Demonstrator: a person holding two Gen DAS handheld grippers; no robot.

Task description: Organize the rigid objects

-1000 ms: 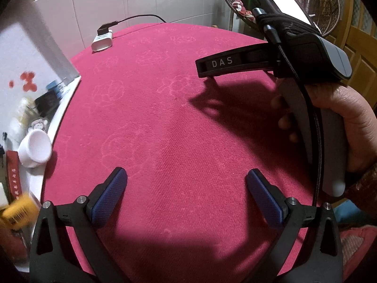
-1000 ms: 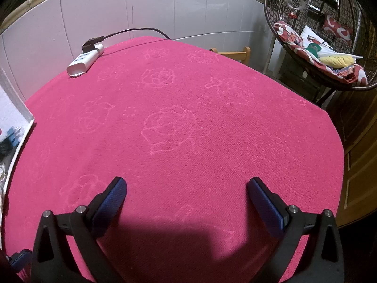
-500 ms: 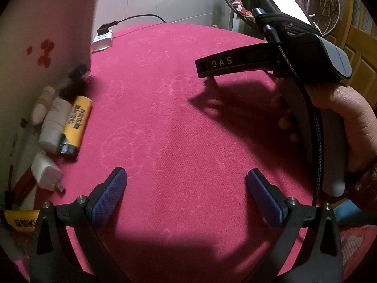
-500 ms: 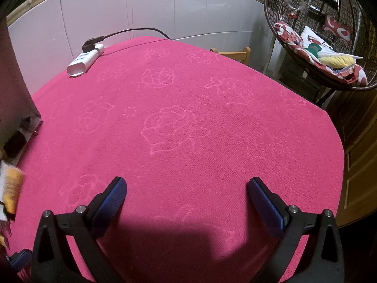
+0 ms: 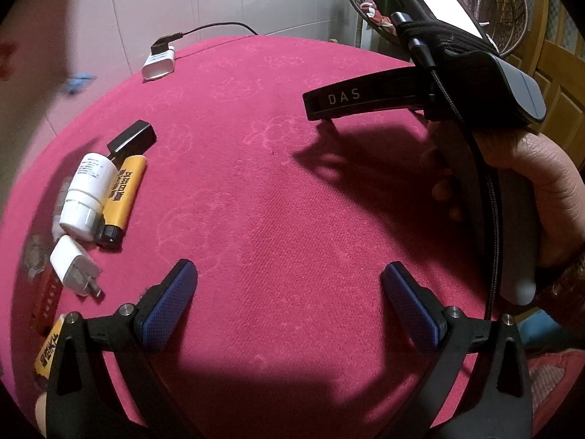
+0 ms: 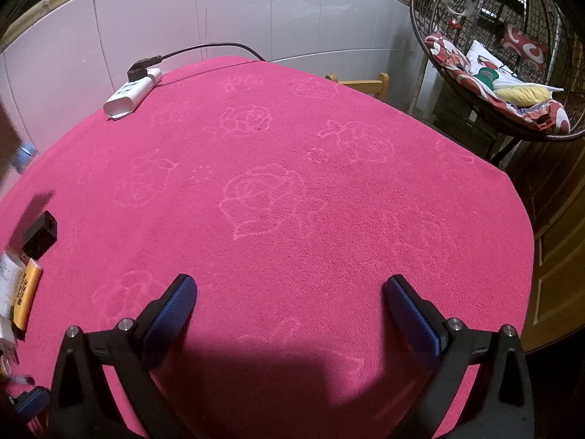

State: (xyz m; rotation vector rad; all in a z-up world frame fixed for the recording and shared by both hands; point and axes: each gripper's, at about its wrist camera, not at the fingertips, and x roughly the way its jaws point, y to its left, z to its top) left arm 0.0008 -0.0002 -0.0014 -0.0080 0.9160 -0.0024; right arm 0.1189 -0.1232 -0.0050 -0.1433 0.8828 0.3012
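Note:
Small rigid objects lie in a heap at the left of the pink tablecloth [image 5: 278, 219]: a white pill bottle [image 5: 87, 194], a yellow lighter [image 5: 122, 199], a black box [image 5: 131, 139], a white plug adapter [image 5: 75, 266], a red pack [image 5: 45, 301] and another yellow item [image 5: 49, 347]. My left gripper [image 5: 289, 303] is open and empty to the right of the heap. My right gripper [image 6: 289, 311] is open and empty over bare cloth; the lighter [image 6: 25, 292] and black box [image 6: 40, 235] show at its left edge. The right gripper's body [image 5: 457, 87] shows in the left wrist view.
A white power strip [image 6: 133, 93] with a black cable lies at the table's far edge by the tiled wall [image 6: 256, 11]. A wicker hanging chair [image 6: 493, 55] and a wooden chair back [image 6: 362, 84] stand beyond the table on the right. A blurred pale shape [image 5: 33, 47] is at the upper left.
A white tray at the left was tipped and lifted away, and its small objects spilled onto the cloth. Both grippers stayed still and open.

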